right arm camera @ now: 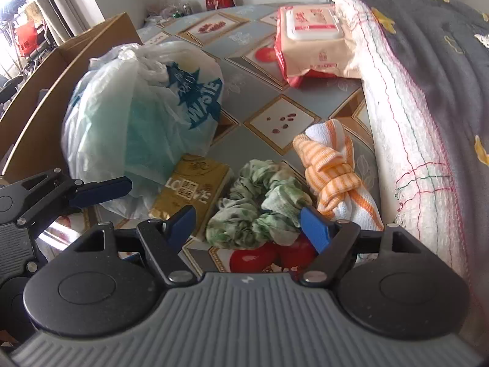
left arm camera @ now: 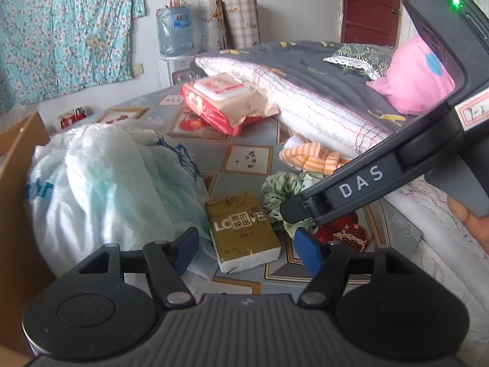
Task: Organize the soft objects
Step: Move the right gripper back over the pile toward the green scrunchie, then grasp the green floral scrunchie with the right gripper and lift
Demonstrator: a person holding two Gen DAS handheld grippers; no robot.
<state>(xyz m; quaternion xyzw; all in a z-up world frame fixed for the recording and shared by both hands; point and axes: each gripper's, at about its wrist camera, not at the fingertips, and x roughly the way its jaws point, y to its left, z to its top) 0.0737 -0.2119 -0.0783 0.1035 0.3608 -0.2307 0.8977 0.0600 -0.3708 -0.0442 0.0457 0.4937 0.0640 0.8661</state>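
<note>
A green-and-white scrunchie [right arm camera: 259, 205] lies on the patterned tabletop, between the open fingers of my right gripper [right arm camera: 249, 226]; it also shows in the left wrist view [left arm camera: 279, 191]. A gold tissue pack [left arm camera: 241, 229] lies between the open fingers of my left gripper [left arm camera: 250, 249], and shows in the right wrist view [right arm camera: 191, 188]. A knotted orange-striped cloth [right arm camera: 333, 165] lies right of the scrunchie. A stuffed white plastic bag [right arm camera: 143, 107] sits at the left. A wet-wipes pack [right arm camera: 314, 39] lies farther back. My right gripper's body [left arm camera: 360, 180] crosses the left wrist view.
A folded quilt [right arm camera: 428, 107] with a pink pillow [left arm camera: 412, 76] runs along the table's right side. A cardboard box [right arm camera: 45, 98] stands at the left edge. A water dispenser [left arm camera: 175, 30] and small red packs [left arm camera: 71, 117] are at the back.
</note>
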